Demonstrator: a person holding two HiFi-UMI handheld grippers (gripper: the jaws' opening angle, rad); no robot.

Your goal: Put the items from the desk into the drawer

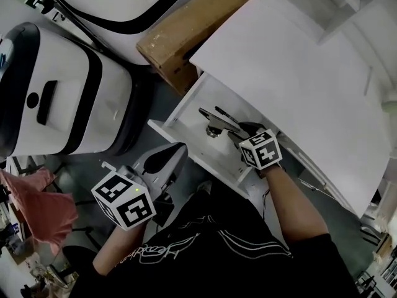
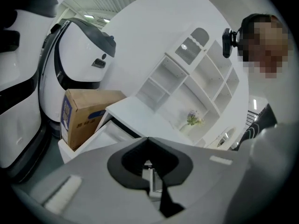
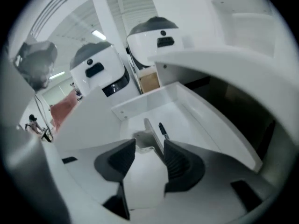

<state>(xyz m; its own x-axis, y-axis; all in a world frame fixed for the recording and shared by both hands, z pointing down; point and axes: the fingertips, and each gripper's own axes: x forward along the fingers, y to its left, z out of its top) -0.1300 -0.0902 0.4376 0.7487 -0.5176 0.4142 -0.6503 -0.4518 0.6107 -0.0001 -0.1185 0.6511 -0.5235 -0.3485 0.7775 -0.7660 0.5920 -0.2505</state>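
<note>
Drawer stands open at the centre of the head view, below the white worktop that fills the upper right. A grey metal tool and a black pen lie side by side on its floor, so the task's things in view are inside it. No item shows on the part of the worktop you can see.

The step in hand looks like the tail of a drop-off. Your right hand-held gripper hangs inside the drawer with its jaws at a middling gap and nothing between the pads but bare drawer floor. The tool lies just beyond the tips, and as far as the right gripper view shows it isn't touching them. To do this well, draw straight back and up along the line you're pointing, jaws as they are, and mind the worktop's edge overhead (it overhangs the drawer at the upper right of that view). Don't sweep sideways, because the pen would likely roll at a nudge.

Your left hand-held gripper is at the lower left of the head view, outside the drawer front, jaws closed tip to tip and holding nothing I can make out. It looks well placed to push the drawer shut if nothing is left on the worktop.
</note>
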